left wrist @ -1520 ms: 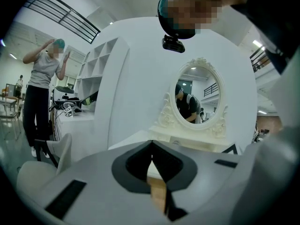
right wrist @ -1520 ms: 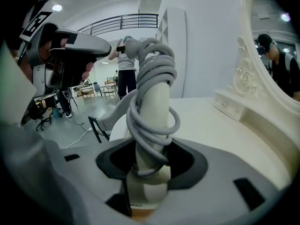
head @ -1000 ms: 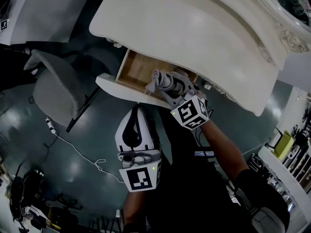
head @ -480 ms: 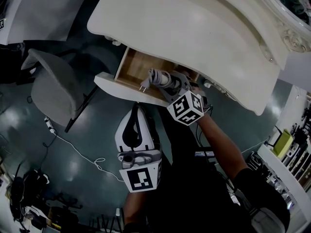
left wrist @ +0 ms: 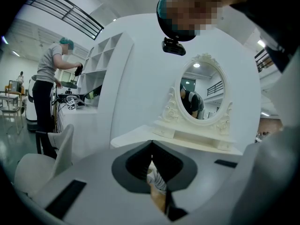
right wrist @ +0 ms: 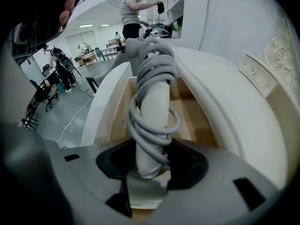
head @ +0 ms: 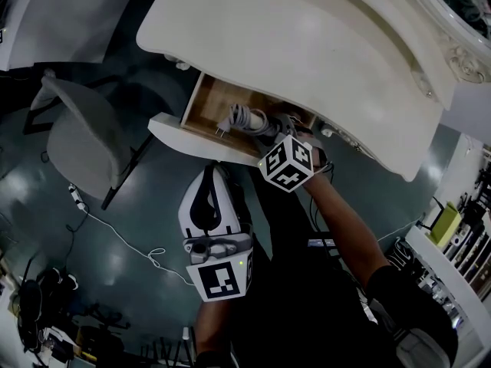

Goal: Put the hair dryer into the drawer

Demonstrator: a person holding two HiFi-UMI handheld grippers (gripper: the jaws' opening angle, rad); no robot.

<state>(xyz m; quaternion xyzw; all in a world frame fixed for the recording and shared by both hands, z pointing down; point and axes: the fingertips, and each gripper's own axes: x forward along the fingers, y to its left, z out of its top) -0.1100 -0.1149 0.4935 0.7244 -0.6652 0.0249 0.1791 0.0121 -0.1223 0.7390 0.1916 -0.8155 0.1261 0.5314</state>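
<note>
The hair dryer (head: 249, 119) is grey, with its cord wound round the handle and the plug sticking out to the left. My right gripper (head: 270, 135) is shut on that handle and points steeply down over the open wooden drawer (head: 204, 104). In the right gripper view the wrapped handle (right wrist: 152, 102) rises from between the jaws, with the drawer's wooden floor (right wrist: 190, 116) behind it. My left gripper (head: 209, 179) hangs lower, in front of the drawer, pads together and holding nothing. In the left gripper view its jaws (left wrist: 151, 149) meet at the tip.
The white dressing table top (head: 307, 44) overhangs the drawer, and its oval mirror (left wrist: 201, 93) stands at the back. A grey chair (head: 77, 136) sits left of the drawer. A white cable (head: 123, 244) trails on the dark floor. A person (left wrist: 47, 88) stands far off.
My right gripper has sunk and tipped further down, carrying the hair dryer lower over the open drawer. The left gripper has stayed where it was.
</note>
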